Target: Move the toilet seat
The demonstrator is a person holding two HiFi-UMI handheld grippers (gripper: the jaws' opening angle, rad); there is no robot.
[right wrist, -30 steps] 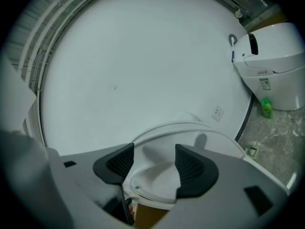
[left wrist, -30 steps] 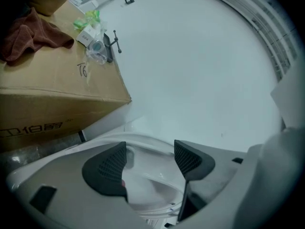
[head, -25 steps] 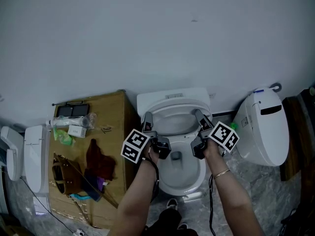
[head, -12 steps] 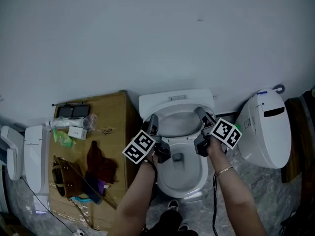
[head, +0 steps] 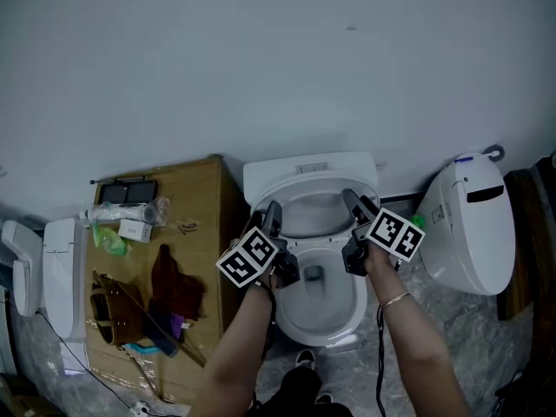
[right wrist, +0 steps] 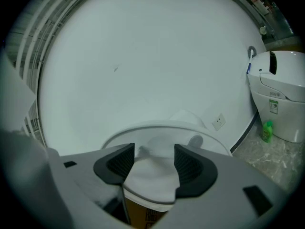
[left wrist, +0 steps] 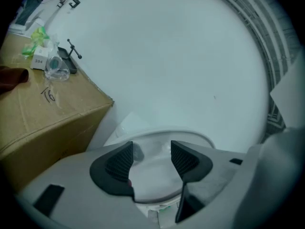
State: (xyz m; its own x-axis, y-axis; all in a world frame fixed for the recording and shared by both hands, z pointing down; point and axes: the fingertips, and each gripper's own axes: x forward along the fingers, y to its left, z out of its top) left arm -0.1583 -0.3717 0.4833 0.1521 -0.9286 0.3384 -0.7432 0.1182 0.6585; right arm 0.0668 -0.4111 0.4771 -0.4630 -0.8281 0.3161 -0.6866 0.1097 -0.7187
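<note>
Now I hold both grippers on the toilet seat [head: 309, 195]: the left gripper [head: 272, 212] has its jaws closed partway on the seat's left rim, and the right gripper [head: 350, 201] grips the right rim the same way, white plastic filling the gap between each pair of pads. The seat stands tilted up off the toilet bowl [head: 323, 309], its far end toward the tank by the wall, with a cardboard box [head: 201, 200] just beside the toilet on my left.
</note>
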